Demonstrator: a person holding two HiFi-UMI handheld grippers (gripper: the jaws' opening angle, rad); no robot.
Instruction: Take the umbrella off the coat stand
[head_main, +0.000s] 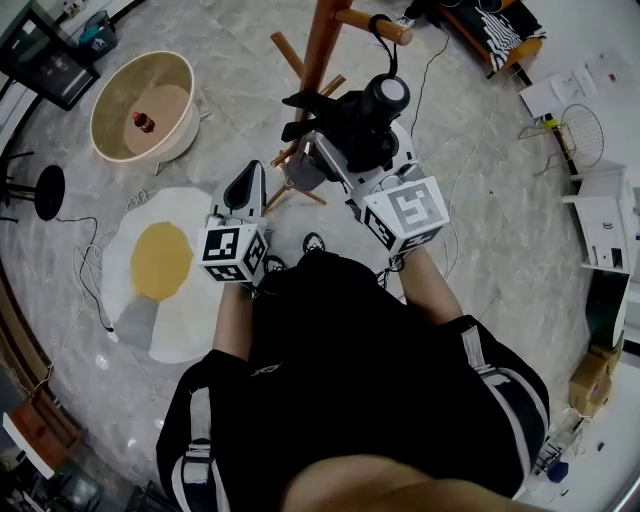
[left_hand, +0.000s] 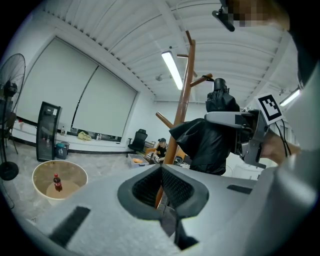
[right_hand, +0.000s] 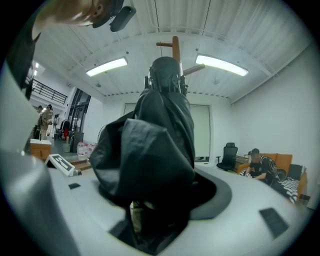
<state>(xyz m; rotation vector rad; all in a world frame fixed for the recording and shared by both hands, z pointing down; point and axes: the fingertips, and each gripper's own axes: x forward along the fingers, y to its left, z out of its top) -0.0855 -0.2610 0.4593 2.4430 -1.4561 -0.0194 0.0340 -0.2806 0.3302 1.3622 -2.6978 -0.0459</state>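
Note:
A wooden coat stand (head_main: 322, 40) rises just ahead of me. A folded black umbrella (head_main: 370, 115) is beside its pole, and its black wrist strap (head_main: 384, 35) loops over the end of a peg (head_main: 375, 25). My right gripper (head_main: 340, 130) is shut on the umbrella's bunched fabric, which fills the right gripper view (right_hand: 160, 145) and hides the jaws' tips. Above it there, the stand's top (right_hand: 175, 45) shows. My left gripper (head_main: 248, 190) is lower and to the left, apart from the umbrella. Its jaws (left_hand: 162, 192) are shut with nothing between them, pointing at the stand (left_hand: 182, 100).
A round beige tub (head_main: 110, 95) holding a cola bottle (head_main: 143, 122) stands on the floor at the left. A fried-egg rug (head_main: 160, 270) lies below it, with a black stool (head_main: 48, 190) beside it. White shelving (head_main: 605, 220) and a wire basket (head_main: 580, 130) are at the right. A person (left_hand: 161, 147) sits behind the stand.

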